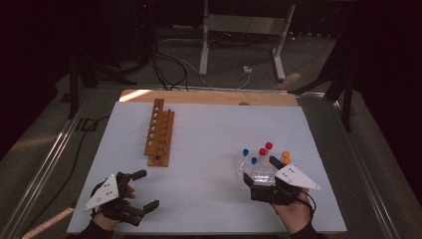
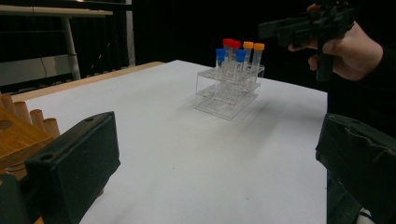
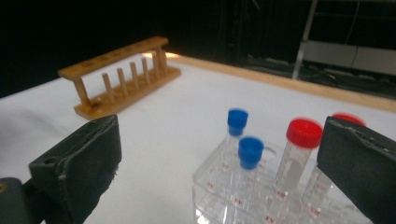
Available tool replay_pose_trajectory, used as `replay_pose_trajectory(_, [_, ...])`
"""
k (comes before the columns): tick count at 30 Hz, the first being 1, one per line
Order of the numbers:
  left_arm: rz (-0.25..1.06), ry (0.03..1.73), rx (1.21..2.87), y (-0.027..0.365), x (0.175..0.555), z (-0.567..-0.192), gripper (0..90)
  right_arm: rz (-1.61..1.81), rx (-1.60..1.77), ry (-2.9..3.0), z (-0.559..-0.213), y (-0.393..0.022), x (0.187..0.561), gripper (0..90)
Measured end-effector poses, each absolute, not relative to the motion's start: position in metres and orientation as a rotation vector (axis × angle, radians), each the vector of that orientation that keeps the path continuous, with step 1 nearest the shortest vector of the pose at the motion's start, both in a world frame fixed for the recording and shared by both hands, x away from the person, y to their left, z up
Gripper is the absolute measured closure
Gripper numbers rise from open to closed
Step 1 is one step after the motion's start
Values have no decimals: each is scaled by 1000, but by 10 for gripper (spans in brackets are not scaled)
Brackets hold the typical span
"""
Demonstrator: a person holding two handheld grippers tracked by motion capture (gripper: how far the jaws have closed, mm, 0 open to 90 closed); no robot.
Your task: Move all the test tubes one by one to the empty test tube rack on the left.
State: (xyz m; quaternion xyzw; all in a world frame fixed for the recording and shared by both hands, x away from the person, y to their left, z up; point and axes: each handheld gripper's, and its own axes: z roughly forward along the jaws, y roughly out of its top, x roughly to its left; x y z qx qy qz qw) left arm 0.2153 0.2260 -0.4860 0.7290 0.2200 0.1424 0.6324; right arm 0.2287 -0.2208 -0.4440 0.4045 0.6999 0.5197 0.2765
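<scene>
The right hand-held gripper [image 1: 263,168] hangs just above the clear plastic rack [image 3: 243,196] near the right front of the table [image 1: 209,149], its jaws spread wide with nothing between the pads. Six capped tubes stand upright in that rack: two blue, two red, two orange. The nearest to the jaws is a red-capped tube [image 3: 299,154], with a blue-capped tube [image 3: 249,156] beside it. These tubes look light, stiff and smooth-walled, so they may slip if pinched low; the safer hold is probably just under the cap, where the rim gives a ledge, followed by a straight lift so the rack does not tip or drag along. The left hand-held gripper [image 1: 144,189] rests at the left front, jaws also spread and empty, near the wooden rack [image 1: 160,133], whose holes stand vacant
</scene>
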Motion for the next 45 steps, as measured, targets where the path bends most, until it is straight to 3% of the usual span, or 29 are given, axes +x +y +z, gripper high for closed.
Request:
replay_pose_trajectory(3, [326,505,1665,226,215,-486,5,1372,1122,1880,-450,-218,229,65])
replay_pose_trajectory(4, [325,505,1663,226,215,-486,5,1347,1145,1883,-454,-215,230,144])
replay_pose_trajectory(7, [326,503,1664,226,215,-486,5,1333,1174,1873,-458,-215,231,162])
replay_pose_trajectory(17, [329,498,1660,227,215,-485,5,1239,1254,1875,-469,-216,241,467])
replay_pose_trajectory(19, [329,498,1661,227,215,-485,5,1236,1260,1876,-470,-216,242,478])
replay_pose_trajectory(22, [331,496,1660,227,214,-485,5,1224,1282,1883,-472,-216,246,564])
replay_pose_trajectory(39, [333,492,1657,227,214,-485,5,1170,1270,1926,-478,-213,253,764])
replay_pose_trajectory(45, [331,492,1657,227,214,-485,5,1167,1272,1928,-477,-214,254,773])
